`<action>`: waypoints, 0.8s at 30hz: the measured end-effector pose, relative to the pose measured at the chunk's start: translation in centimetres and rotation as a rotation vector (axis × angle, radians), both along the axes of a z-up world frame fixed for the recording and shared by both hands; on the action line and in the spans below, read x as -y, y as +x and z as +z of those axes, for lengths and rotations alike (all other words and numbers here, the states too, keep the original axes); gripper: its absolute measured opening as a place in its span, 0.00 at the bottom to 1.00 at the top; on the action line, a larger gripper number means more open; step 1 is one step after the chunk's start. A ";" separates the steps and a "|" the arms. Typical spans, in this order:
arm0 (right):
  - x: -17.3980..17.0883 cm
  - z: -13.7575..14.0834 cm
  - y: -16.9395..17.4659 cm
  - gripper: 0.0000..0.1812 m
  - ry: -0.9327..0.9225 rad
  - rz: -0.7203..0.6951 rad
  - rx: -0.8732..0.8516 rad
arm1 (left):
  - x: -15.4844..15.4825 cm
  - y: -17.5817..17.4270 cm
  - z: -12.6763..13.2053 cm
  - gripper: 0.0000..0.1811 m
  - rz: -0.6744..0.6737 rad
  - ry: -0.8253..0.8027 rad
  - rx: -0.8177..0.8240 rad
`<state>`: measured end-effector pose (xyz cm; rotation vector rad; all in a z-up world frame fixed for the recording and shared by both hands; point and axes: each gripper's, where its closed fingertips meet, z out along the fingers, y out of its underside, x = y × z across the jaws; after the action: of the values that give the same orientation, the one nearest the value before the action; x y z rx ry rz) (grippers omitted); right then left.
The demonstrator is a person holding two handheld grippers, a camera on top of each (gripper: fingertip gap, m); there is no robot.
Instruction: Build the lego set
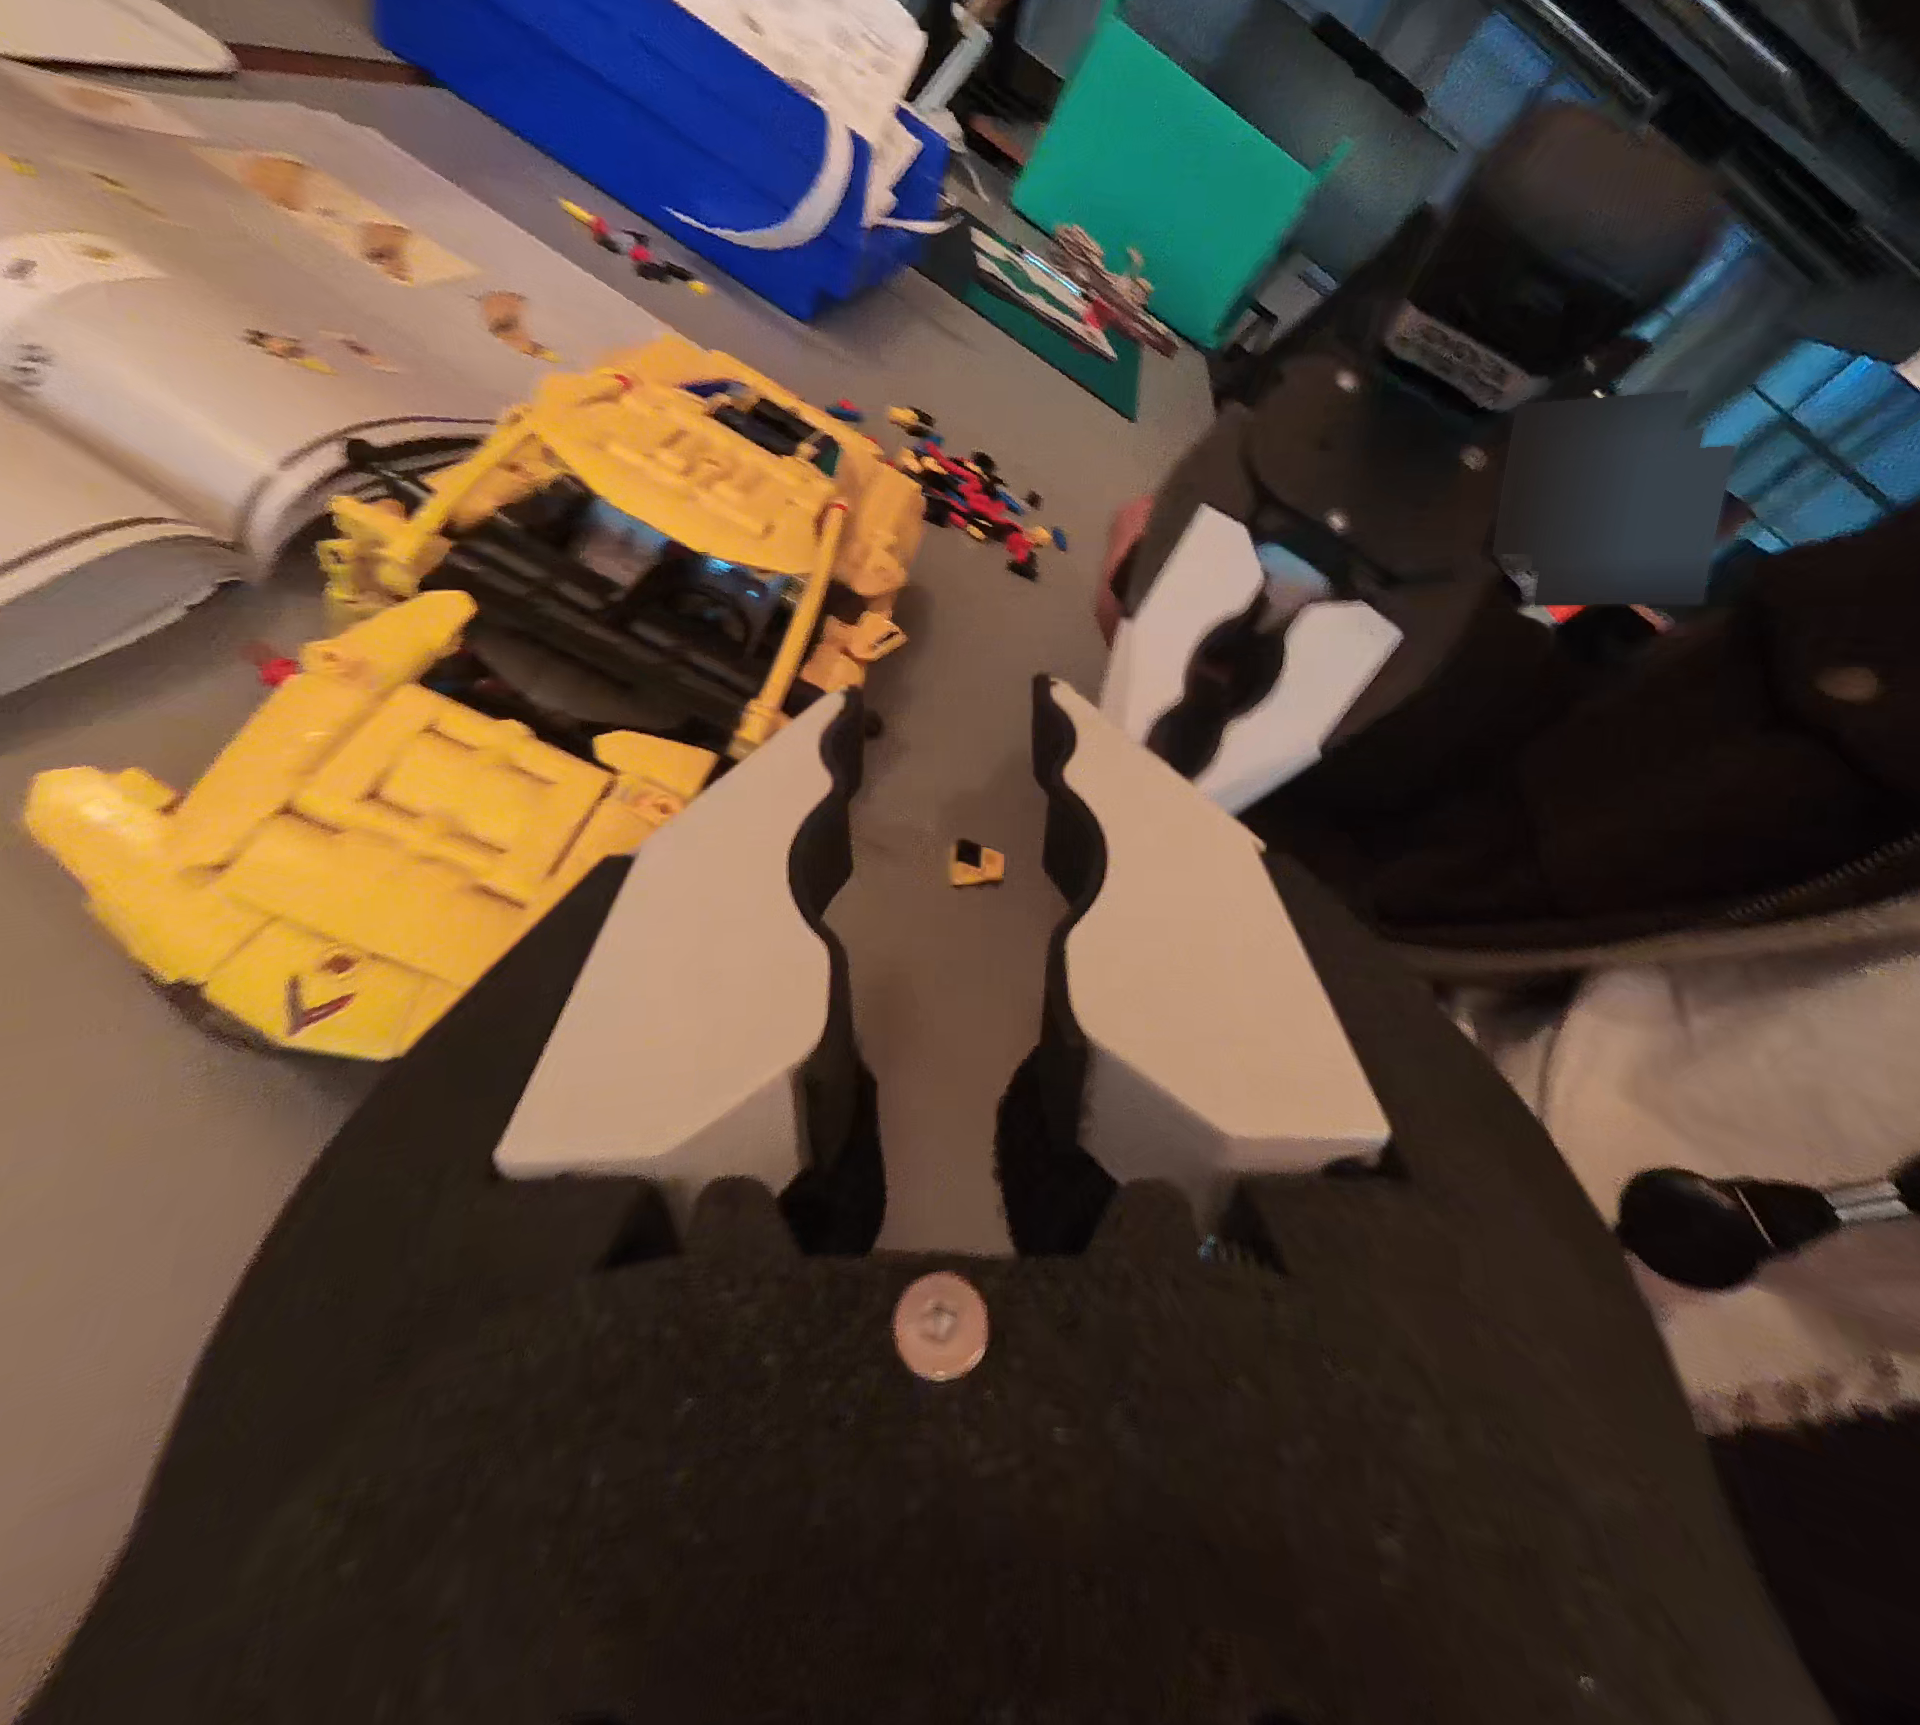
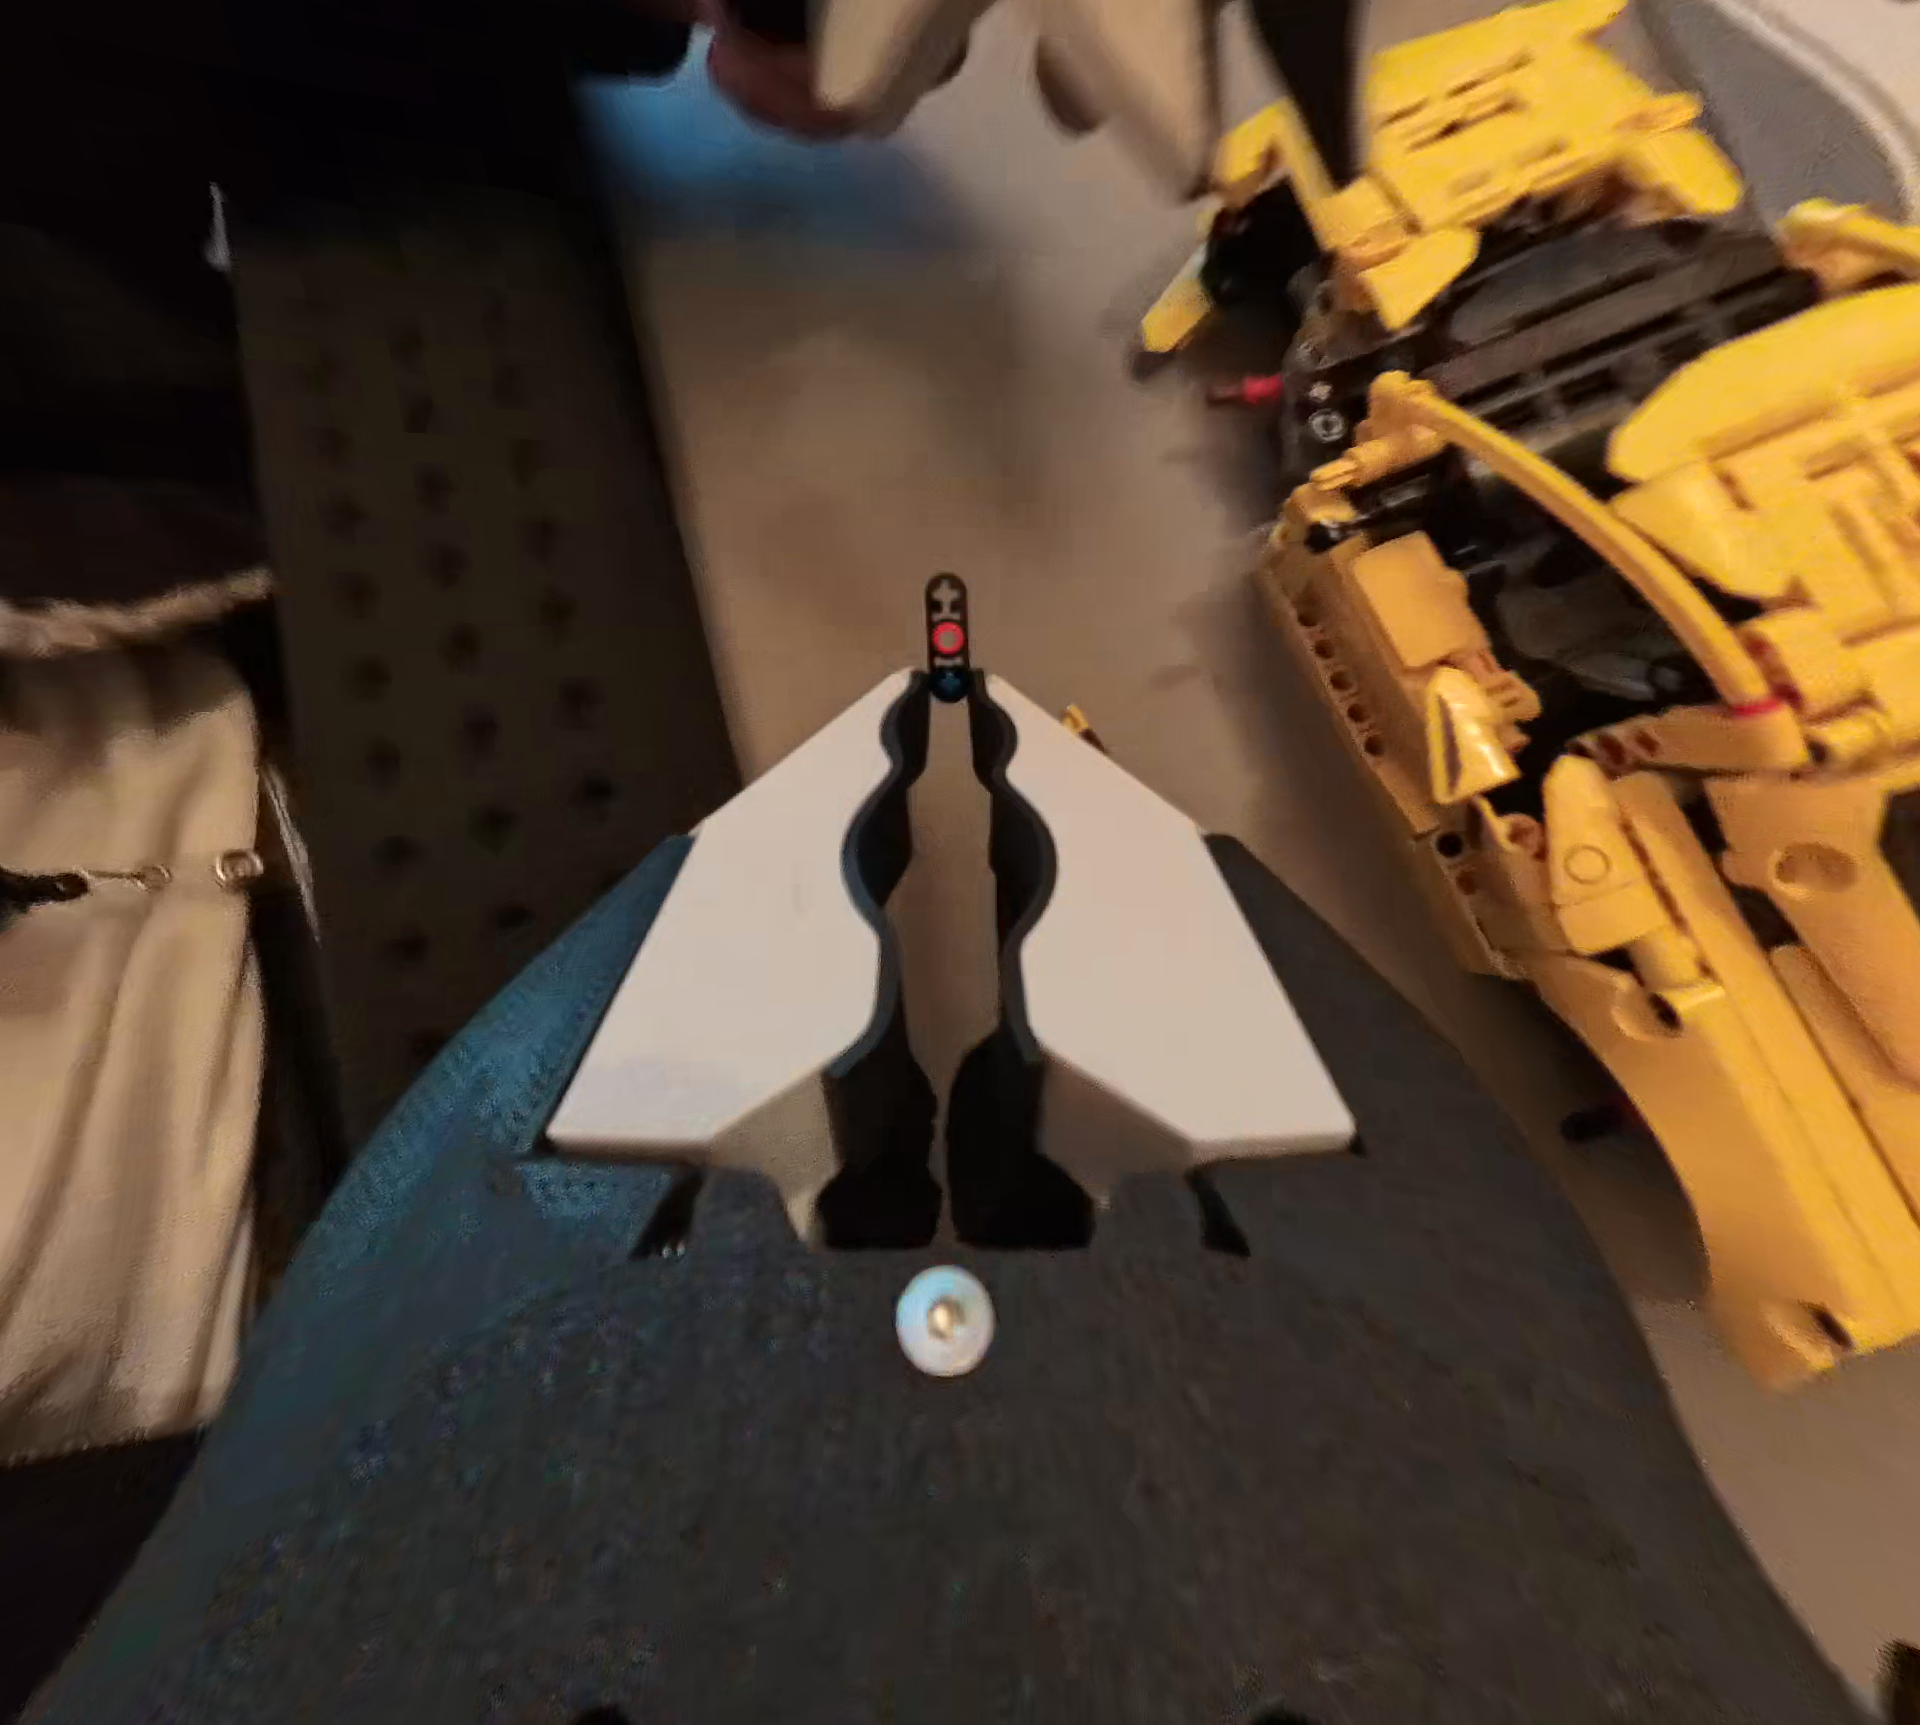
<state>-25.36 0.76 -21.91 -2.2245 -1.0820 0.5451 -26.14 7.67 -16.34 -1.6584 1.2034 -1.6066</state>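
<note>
A large yellow lego car (image 1: pixel 499 719) lies on the grey table, left of my left gripper (image 1: pixel 945 699), which is open and empty above the table. A small yellow and black piece (image 1: pixel 975 865) lies on the table between its fingers. My right gripper (image 2: pixel 948 683) is shut on a small black beam with a red pin and a blue pin (image 2: pixel 947 631), held upright at its fingertips. The car shows at the right of the right wrist view (image 2: pixel 1558 636). The right gripper also shows in the left wrist view (image 1: pixel 1236 636), right of the car.
An open instruction book (image 1: pixel 208 304) lies at the left. A pile of small loose pieces (image 1: pixel 966 491) sits behind the car. A blue bin (image 1: pixel 623 54) and a green box (image 1: pixel 1153 158) stand at the back. A person's dark sleeve (image 1: pixel 1662 740) is at the right. Across from one pair of fingers to the other is roughly 9 cm.
</note>
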 end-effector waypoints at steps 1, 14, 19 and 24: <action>0.2 -0.4 -0.2 0.03 -0.022 0.024 0.045 | -0.5 0.0 0.1 0.17 0.029 -0.001 0.005; 1.2 -3.3 -1.2 0.05 -0.104 0.111 0.229 | -3.2 -0.9 1.4 0.13 0.164 -0.040 0.078; 1.5 -3.4 -1.0 0.07 -0.127 0.101 0.179 | -2.9 -0.7 1.2 0.13 0.154 -0.035 0.067; 0.8 -2.1 0.1 0.10 -0.068 0.060 0.102 | -2.8 -0.7 1.1 0.13 0.148 -0.038 0.061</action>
<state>-25.27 -0.02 -24.02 -2.3067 -1.2024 0.5054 -26.82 10.48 -15.25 -1.6687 1.0010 -1.5850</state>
